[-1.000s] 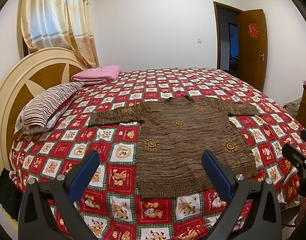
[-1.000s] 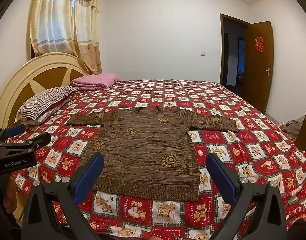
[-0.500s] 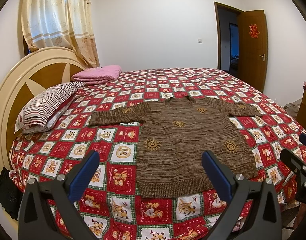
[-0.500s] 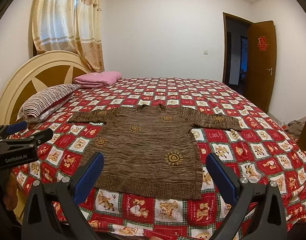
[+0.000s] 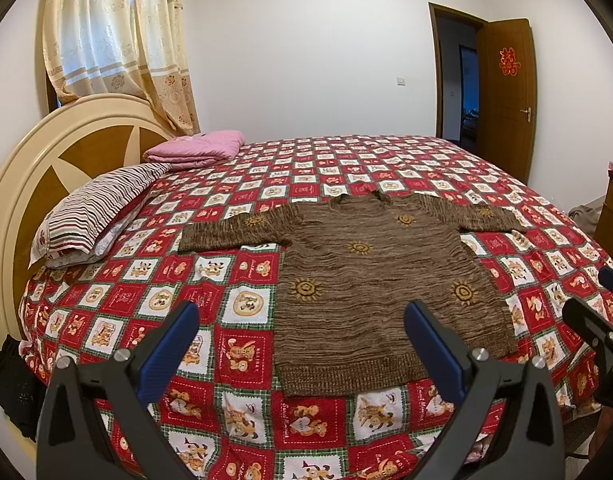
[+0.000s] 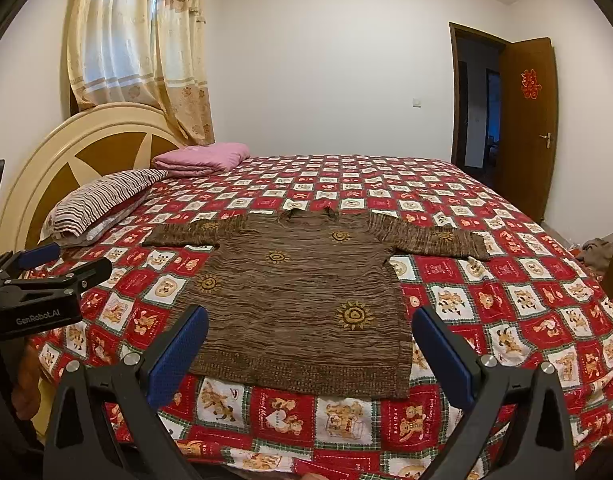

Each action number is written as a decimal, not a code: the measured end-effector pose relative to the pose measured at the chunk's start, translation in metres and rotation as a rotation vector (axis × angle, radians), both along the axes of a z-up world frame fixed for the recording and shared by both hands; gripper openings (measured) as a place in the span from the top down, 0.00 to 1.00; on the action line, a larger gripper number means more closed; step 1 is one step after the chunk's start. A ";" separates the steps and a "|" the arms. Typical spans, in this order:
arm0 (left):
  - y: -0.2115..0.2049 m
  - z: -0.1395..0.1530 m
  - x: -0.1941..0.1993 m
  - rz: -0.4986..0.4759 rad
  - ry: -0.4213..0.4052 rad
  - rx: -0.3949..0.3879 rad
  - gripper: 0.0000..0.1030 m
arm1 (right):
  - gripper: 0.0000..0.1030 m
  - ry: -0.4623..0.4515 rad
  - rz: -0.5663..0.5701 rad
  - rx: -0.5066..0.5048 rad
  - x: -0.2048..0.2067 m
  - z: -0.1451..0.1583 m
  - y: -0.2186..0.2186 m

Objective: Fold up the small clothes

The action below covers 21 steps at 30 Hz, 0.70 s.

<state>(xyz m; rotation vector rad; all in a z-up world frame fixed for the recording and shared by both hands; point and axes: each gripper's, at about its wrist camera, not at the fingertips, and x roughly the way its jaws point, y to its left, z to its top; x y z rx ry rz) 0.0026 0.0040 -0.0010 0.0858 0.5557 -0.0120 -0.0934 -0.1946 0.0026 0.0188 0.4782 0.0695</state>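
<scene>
A small brown knit sweater [image 5: 370, 280] [image 6: 302, 300] with yellow sun motifs lies flat on the bed, sleeves spread left and right, hem toward me. My left gripper [image 5: 302, 344] hovers open in front of the hem's left part, nothing between its blue pads. My right gripper [image 6: 310, 344] is also open and empty, held before the hem. Each gripper shows at the edge of the other's view: the right one [image 5: 598, 312] at the right, the left one [image 6: 50, 268] at the left.
The bed has a red and white patchwork cover [image 5: 242, 264] with bear pictures. A striped pillow [image 5: 94, 212] and a folded pink blanket [image 5: 198, 150] lie by the round headboard [image 5: 66, 152]. An open brown door [image 5: 506, 96] stands at the far right.
Both grippers have drifted slightly; the right wrist view has moved a little closer to the bed and the sweater. The sweater has not moved.
</scene>
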 end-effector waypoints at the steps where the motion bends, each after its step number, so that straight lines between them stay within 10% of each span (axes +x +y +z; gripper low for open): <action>1: 0.001 0.000 0.000 0.000 0.000 0.000 0.00 | 0.01 0.000 0.005 0.002 0.000 0.000 0.000; 21: 0.015 -0.034 0.059 0.036 0.086 -0.001 0.00 | 0.01 0.085 0.037 0.154 0.053 -0.049 -0.043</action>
